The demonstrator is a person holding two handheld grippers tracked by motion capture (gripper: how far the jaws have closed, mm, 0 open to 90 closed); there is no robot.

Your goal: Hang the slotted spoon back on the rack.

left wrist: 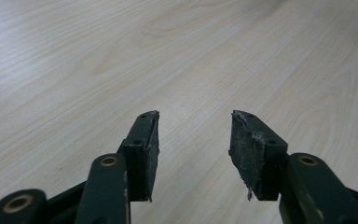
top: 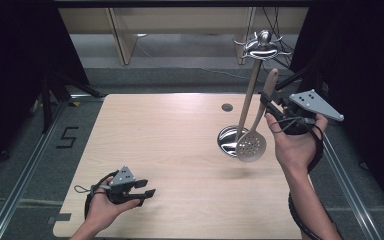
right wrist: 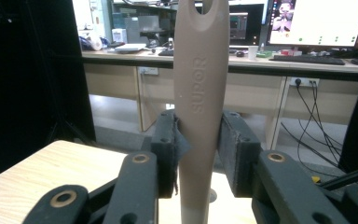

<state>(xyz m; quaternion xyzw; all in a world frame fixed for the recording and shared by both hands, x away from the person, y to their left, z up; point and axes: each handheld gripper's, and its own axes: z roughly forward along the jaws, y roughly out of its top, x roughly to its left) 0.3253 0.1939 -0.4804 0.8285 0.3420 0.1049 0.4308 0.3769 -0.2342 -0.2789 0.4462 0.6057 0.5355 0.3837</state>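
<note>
The right hand-held gripper (top: 269,106) squeezes the spoon (top: 256,131) by its handle and lifts it over the table (top: 170,150), near the hanging rack (top: 261,47). The left hand-held gripper (top: 147,188) waits open and empty, near left.

We are in a lab or office-like test room: our pale wooden table (top: 170,150) stands on grey floor between metal floor rails (top: 25,170) with a marked number beside them. Black curtains (top: 15,50) flank the space. Behind, we see long desks (right wrist: 135,60) carrying lit monitors (right wrist: 319,21), a keyboard (right wrist: 314,59) and trailing cables (right wrist: 317,116).
</note>
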